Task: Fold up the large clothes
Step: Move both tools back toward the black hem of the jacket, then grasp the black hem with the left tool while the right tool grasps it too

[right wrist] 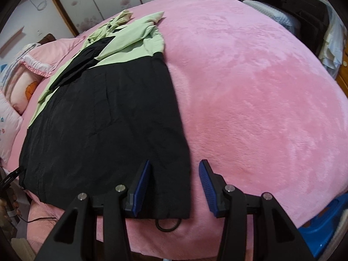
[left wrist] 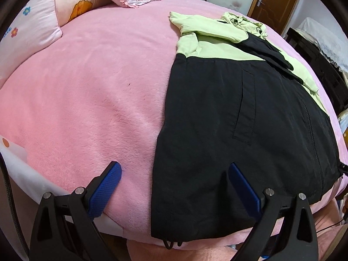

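A black and light-green hooded jacket point(left wrist: 239, 119) lies flat on a pink blanket, its sleeves folded across the chest and its hem at the near bed edge. It also shows in the right wrist view point(right wrist: 104, 113). My left gripper point(left wrist: 174, 174) is open and empty, straddling the jacket's left hem corner from above. My right gripper point(right wrist: 174, 174) is open and empty over the jacket's right hem corner. A black drawcord loop point(right wrist: 168, 224) hangs from the hem.
The pink blanket point(left wrist: 87, 97) covers the bed, with bare blanket point(right wrist: 261, 97) on both sides of the jacket. Pink pillows point(left wrist: 71, 4) lie at the head end. A dark cabinet point(left wrist: 319, 61) stands beside the bed. A blue object point(right wrist: 322, 224) sits low at the right.
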Demonstrator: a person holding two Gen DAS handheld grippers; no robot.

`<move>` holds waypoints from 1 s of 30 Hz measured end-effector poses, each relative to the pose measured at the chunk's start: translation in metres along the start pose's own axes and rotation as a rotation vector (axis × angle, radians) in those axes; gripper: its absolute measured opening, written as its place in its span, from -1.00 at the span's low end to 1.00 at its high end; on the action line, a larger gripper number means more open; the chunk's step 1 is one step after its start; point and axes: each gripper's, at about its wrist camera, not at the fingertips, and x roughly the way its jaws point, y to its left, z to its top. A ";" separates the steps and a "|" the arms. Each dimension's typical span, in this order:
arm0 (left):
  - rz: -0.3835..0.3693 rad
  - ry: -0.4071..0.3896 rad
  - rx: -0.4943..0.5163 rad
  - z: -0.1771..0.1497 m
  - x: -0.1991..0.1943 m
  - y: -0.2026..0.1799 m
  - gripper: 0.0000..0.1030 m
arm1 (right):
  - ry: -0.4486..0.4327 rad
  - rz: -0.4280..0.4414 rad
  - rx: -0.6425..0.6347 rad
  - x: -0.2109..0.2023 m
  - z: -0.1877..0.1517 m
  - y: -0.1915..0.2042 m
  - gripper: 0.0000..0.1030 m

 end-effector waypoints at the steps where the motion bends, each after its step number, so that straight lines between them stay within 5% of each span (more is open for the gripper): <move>1: -0.008 0.001 0.002 0.000 -0.001 0.000 0.91 | 0.003 0.017 -0.006 0.001 0.000 0.002 -0.26; 4: -0.023 -0.004 0.009 0.000 -0.002 0.001 0.87 | 0.009 0.018 -0.038 0.002 -0.001 0.008 -0.31; 6: -0.028 -0.007 0.016 0.000 -0.001 0.004 0.38 | 0.013 0.025 -0.040 0.002 -0.001 0.007 -0.31; 8: -0.041 0.001 0.009 0.002 0.001 0.008 0.23 | 0.022 0.037 -0.031 0.004 0.000 0.005 -0.31; 11: -0.070 0.011 -0.010 0.005 0.003 0.011 0.23 | 0.038 0.030 -0.025 0.009 0.003 0.005 -0.27; 17: -0.050 0.063 0.087 0.007 0.017 -0.010 0.77 | 0.053 0.001 -0.058 0.018 0.005 0.013 -0.12; 20: -0.013 0.073 0.141 0.007 0.022 -0.023 0.71 | 0.057 -0.017 -0.090 0.021 0.005 0.018 -0.14; 22: -0.032 0.088 0.135 0.012 0.020 -0.025 0.32 | 0.058 -0.027 -0.104 0.020 0.006 0.020 -0.28; 24: -0.027 0.097 0.123 0.017 0.015 -0.025 -0.47 | 0.057 -0.050 -0.127 0.016 0.007 0.022 -0.63; 26: -0.042 0.109 0.120 0.022 0.010 -0.024 -0.84 | 0.061 -0.040 -0.137 0.010 0.009 0.022 -0.67; 30: -0.024 0.120 0.193 0.027 -0.003 -0.033 -0.90 | 0.056 -0.041 -0.168 -0.005 0.012 0.025 -0.71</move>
